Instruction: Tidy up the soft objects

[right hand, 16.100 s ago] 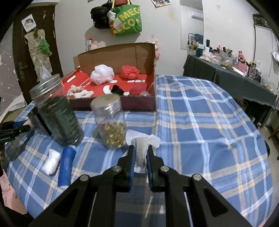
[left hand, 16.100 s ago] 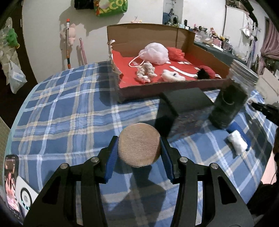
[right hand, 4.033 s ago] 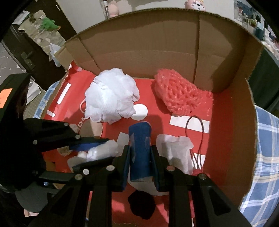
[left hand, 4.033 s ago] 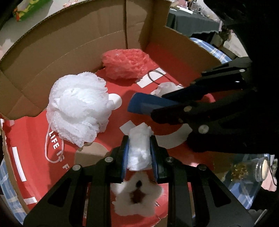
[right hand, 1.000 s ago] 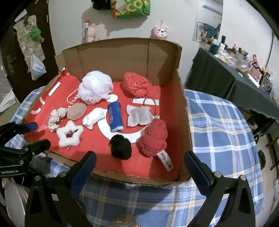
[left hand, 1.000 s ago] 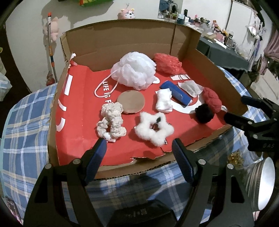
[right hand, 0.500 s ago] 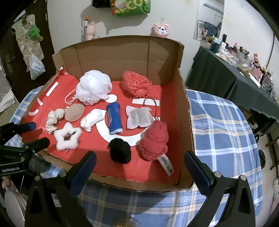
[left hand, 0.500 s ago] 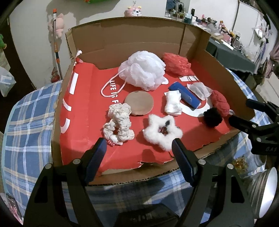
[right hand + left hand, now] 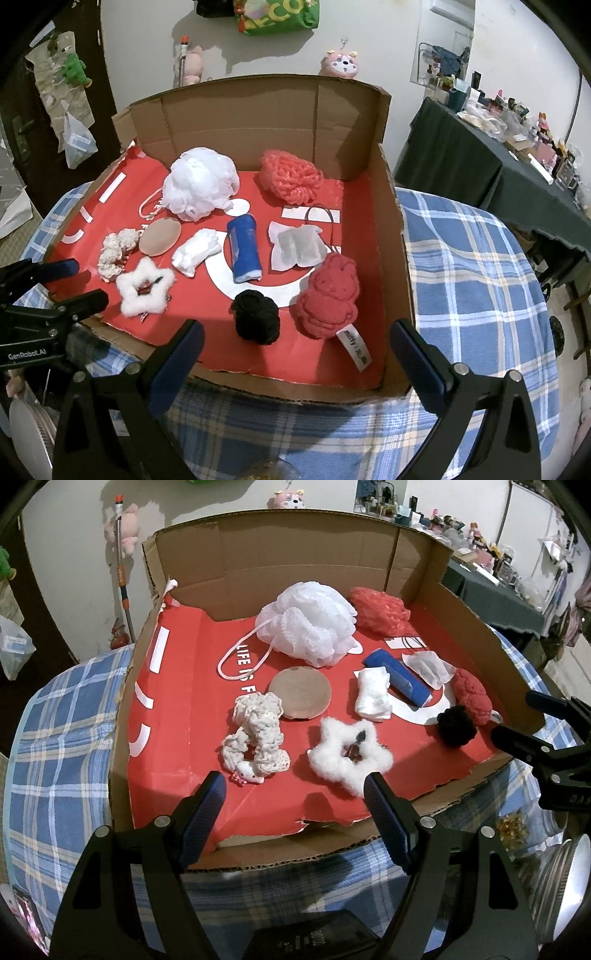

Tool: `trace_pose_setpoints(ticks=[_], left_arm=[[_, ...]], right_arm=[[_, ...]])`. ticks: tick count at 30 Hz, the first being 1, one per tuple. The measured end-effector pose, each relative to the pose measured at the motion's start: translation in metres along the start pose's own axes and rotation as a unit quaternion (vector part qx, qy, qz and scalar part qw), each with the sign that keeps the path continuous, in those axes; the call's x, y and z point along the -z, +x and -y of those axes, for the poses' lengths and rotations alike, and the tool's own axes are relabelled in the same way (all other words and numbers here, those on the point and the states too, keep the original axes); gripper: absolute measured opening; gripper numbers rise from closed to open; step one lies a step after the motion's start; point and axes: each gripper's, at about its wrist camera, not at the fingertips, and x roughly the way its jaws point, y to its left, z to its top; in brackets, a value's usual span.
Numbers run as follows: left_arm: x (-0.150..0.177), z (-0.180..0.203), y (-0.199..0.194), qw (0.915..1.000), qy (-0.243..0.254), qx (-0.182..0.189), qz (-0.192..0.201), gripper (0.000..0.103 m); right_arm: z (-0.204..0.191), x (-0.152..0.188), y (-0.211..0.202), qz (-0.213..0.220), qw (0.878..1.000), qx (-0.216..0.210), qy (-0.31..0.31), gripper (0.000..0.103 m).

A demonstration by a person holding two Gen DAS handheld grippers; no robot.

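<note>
A cardboard box (image 9: 303, 565) with a red floor holds several soft items: a white mesh pouf (image 9: 308, 622), a red mesh sponge (image 9: 380, 611), a tan round pad (image 9: 300, 692), a white cloth roll (image 9: 373, 694), a blue roll (image 9: 400, 681), a white sachet (image 9: 428, 668), a cream scrunchie (image 9: 256, 734), a white star scrunchie (image 9: 349, 755), a black pompom (image 9: 456, 725) and a red bunny (image 9: 471, 696). My left gripper (image 9: 293, 794) is open and empty in front of the box. My right gripper (image 9: 295, 341) is open and empty at the box's near edge (image 9: 288, 384).
The box stands on a blue plaid cloth (image 9: 472, 266). Metal-lidded jars (image 9: 565, 871) stand at the lower right of the left wrist view. A dark table with clutter (image 9: 480, 147) is at the right. A phone (image 9: 26, 915) lies at the lower left.
Both grippers have edged slightly nearer the box since half a second ago. Both stay open and empty, and the items in the box have not moved.
</note>
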Motion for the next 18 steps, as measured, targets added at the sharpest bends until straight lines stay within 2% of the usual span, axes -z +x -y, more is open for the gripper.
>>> trace_pose_setpoints(ticks=[18], left_arm=[[0.0002,-0.0013,0.0024,1.0000,-0.003,0.002,-0.002,0.076]], right_arm=[[0.0033,0.0019,0.0006,0.003,1.000,-0.001,0.005,0.102]])
